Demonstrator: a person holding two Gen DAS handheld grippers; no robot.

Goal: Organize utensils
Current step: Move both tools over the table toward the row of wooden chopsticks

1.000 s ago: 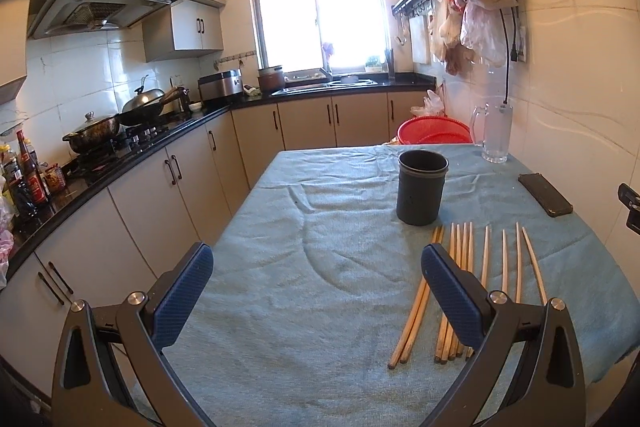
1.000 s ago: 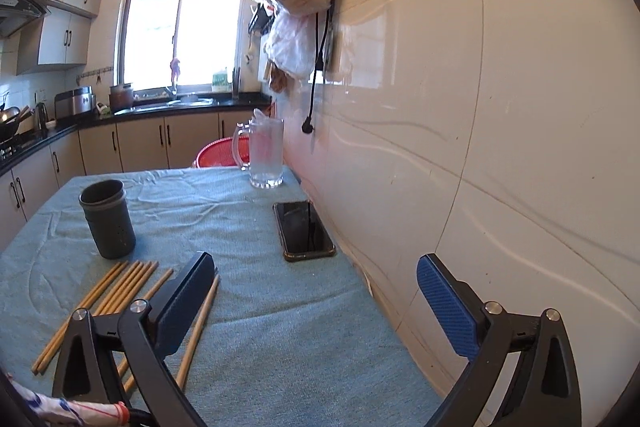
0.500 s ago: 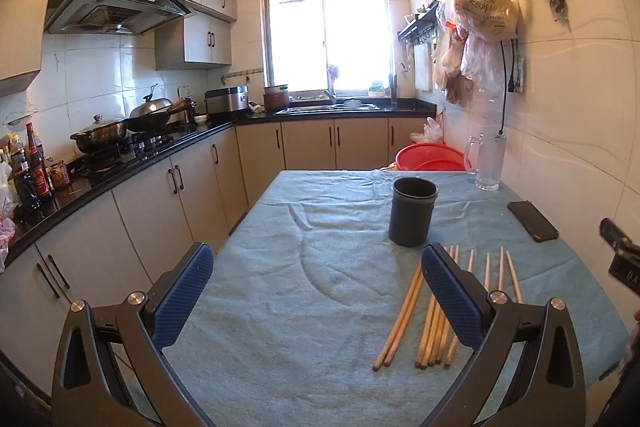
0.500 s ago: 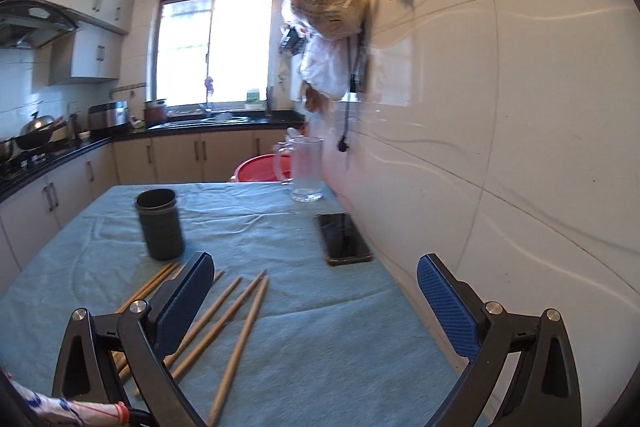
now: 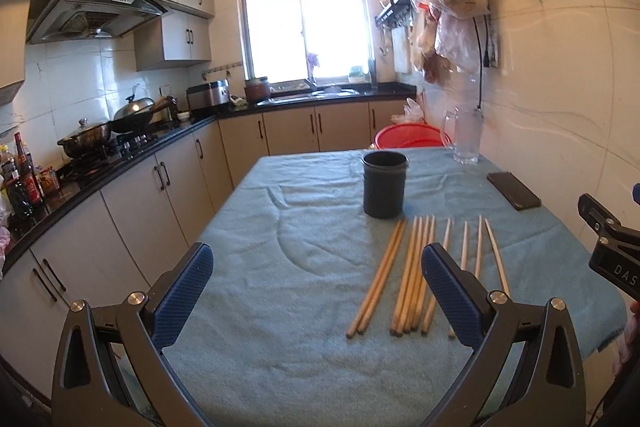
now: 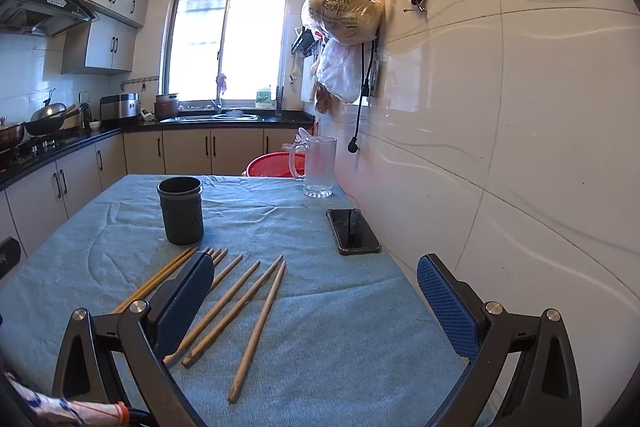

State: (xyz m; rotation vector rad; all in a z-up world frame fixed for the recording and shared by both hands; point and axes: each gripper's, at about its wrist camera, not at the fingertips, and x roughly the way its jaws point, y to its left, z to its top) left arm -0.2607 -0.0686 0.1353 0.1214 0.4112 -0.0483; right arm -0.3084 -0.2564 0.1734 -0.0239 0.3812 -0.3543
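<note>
Several wooden chopsticks (image 5: pixel 412 267) lie side by side on the blue tablecloth (image 5: pixel 280 267), pointing toward a dark cylindrical holder (image 5: pixel 384 185) that stands upright just beyond them. My left gripper (image 5: pixel 316 291) hovers open near the front of the table, left of the chopsticks, holding nothing. In the right wrist view the chopsticks (image 6: pixel 240 303) lie under and ahead of my right gripper (image 6: pixel 316 303), which is open and empty. The holder (image 6: pixel 181 210) stands farther back on the left.
A black phone (image 6: pixel 353 231) lies near the wall, with a glass mug (image 6: pixel 318 167) behind it and a red basin (image 6: pixel 272 167) past the table's far end. A tiled wall (image 6: pixel 500 147) runs along the right. Counters and a stove (image 5: pixel 120 147) line the left.
Both grippers have drawn back and levelled out, so more of the table and kitchen shows. The right view has swung left onto the chopsticks. Chopsticks and holder have not moved.
</note>
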